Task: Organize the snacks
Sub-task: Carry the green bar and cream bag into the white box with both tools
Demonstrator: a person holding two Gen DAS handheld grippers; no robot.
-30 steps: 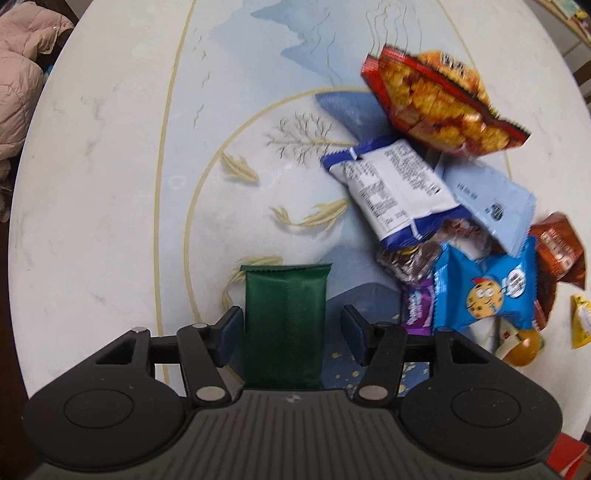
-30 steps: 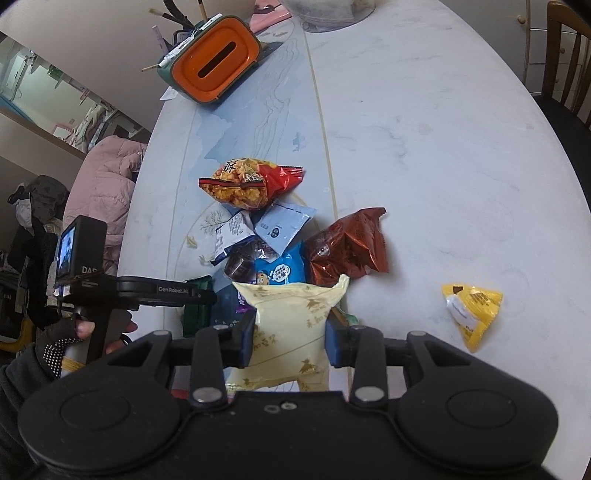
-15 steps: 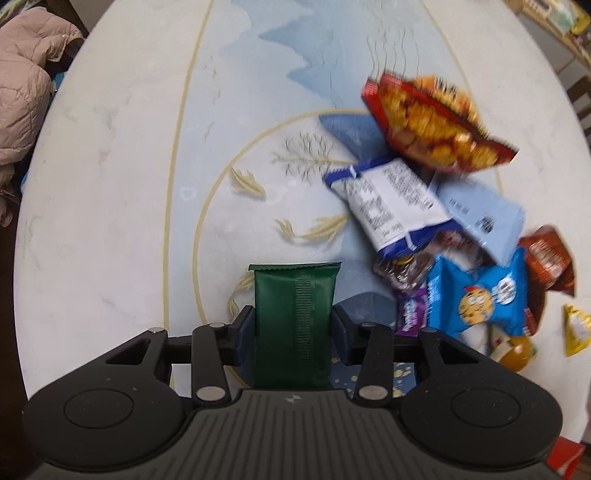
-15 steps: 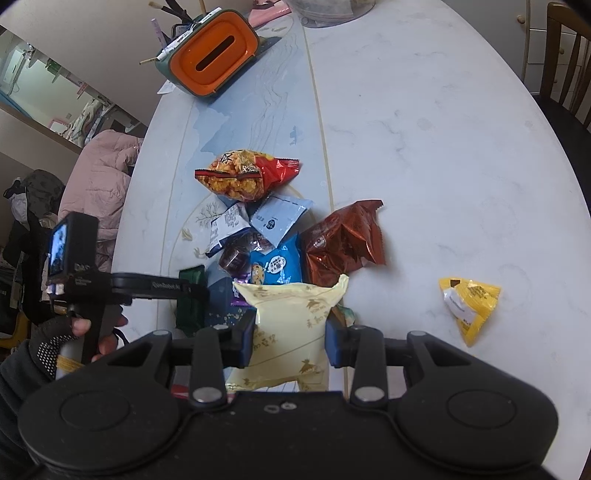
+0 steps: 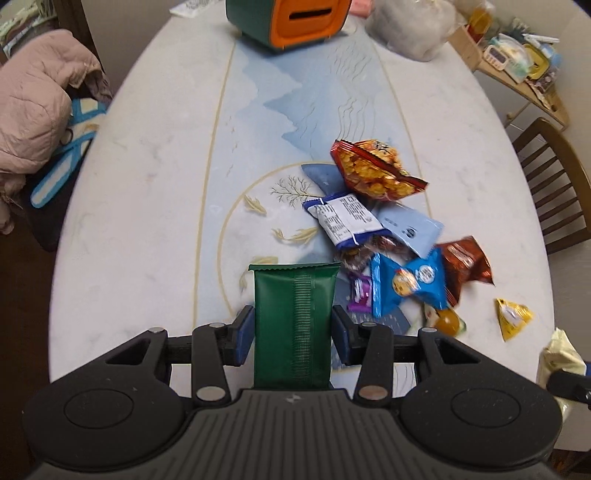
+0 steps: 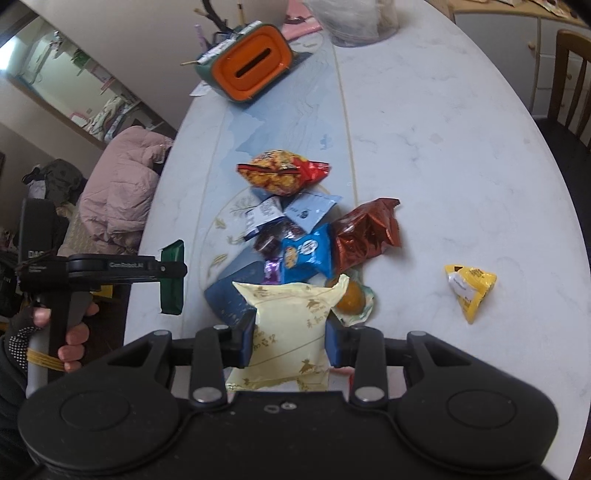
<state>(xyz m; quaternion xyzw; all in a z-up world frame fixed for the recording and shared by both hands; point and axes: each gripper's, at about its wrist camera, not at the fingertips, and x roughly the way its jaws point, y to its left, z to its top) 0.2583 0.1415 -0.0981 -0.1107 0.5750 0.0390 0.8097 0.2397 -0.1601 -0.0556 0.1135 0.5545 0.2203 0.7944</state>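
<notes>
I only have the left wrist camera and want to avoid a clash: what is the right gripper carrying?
Observer: The right gripper is clamped on a pale yellow packet, held over the near end of the snack pile.
Operator: Does my green packet touch the table?
Observer: It appears not. Seen side-on, the green packet hangs upright in the left gripper, apparently clear of the table, left of the pile.

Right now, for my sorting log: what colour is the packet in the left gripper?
Dark green packet, clearest in the left wrist view.

white oval table, snack pile, orange box
</notes>
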